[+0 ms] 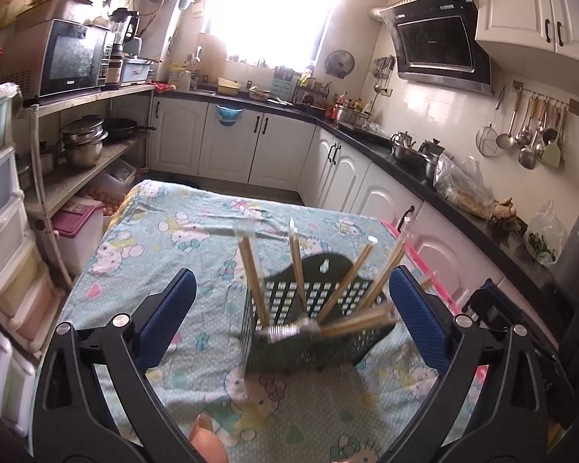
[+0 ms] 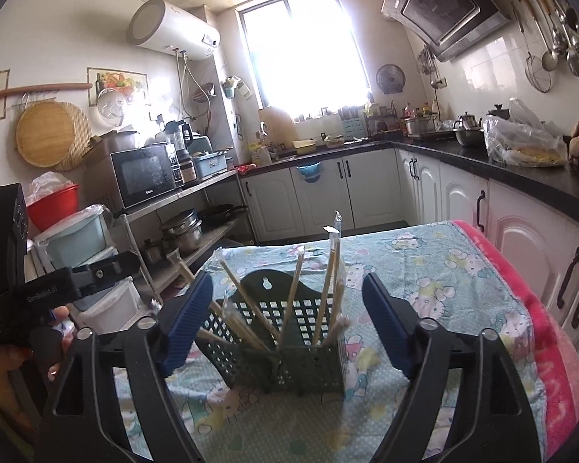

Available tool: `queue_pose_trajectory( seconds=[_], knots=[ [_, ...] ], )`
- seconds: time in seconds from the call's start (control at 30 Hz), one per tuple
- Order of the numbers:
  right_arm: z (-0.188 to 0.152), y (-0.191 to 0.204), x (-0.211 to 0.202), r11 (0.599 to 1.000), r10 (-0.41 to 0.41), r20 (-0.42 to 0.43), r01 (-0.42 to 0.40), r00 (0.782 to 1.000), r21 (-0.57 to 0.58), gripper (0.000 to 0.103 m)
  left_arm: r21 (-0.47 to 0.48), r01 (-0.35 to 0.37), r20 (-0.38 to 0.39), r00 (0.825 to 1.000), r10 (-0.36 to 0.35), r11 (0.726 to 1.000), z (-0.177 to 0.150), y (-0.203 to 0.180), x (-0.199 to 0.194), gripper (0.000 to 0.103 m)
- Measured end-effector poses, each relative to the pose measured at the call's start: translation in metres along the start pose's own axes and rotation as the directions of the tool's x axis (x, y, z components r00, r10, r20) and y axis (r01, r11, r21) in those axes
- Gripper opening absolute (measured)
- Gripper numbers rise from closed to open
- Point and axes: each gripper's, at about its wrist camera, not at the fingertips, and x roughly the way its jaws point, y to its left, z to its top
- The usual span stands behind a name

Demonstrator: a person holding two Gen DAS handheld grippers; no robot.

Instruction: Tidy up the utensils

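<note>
Green perforated holder (image 2: 289,351) bristling with wrapped chopsticks (image 2: 330,285); both fingers wide, empty.

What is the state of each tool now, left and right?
Left tool: open, holding nothing; the basket of chopsticks stands between its fingers.
Right tool: open, holding nothing.

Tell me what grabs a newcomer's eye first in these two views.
A dark green perforated utensil basket stands mid-table, bristling with wrapped chopsticks that fan outward. It sits on a pale blue cartoon-cat tablecloth, framed by the blue pads of the open left gripper and open right gripper. Behind, a glaring kitchen window washes out the far wall.
</note>
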Motion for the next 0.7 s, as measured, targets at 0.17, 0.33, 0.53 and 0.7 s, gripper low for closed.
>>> queue_pose_trajectory(
  seconds=[0.17, 0.33, 0.53, 0.7],
  knots=[
    [-0.013, 0.001, -0.011, 1.0, -0.001, -0.014, 0.001, 1.0, -0.017, 0.085, 0.009, -0.005, -0.004, 1.0, 0.005, 1.0, -0.02, -0.002, -0.009, 0.092],
    [-0.03, 0.001, -0.019, 0.999, -0.03, -0.033, 0.028, 0.999, -0.038, 0.091, 0.017, -0.024, -0.009, 1.0, 0.024, 1.0, -0.041, -0.006, -0.013, 0.092],
    [-0.052, -0.005, -0.018, 0.998, -0.047, -0.084, 0.044, 0.995, -0.037, 0.093, 0.002, -0.015, -0.035, 0.999, 0.015, 1.0, -0.066, -0.005, -0.011, 0.092],
    [-0.069, -0.009, -0.018, 0.997, -0.068, -0.111, 0.064, 0.991, -0.043, 0.094, 0.007, -0.031, -0.036, 0.999, 0.032, 0.999, -0.083, -0.004, -0.011, 0.092]
  ],
)
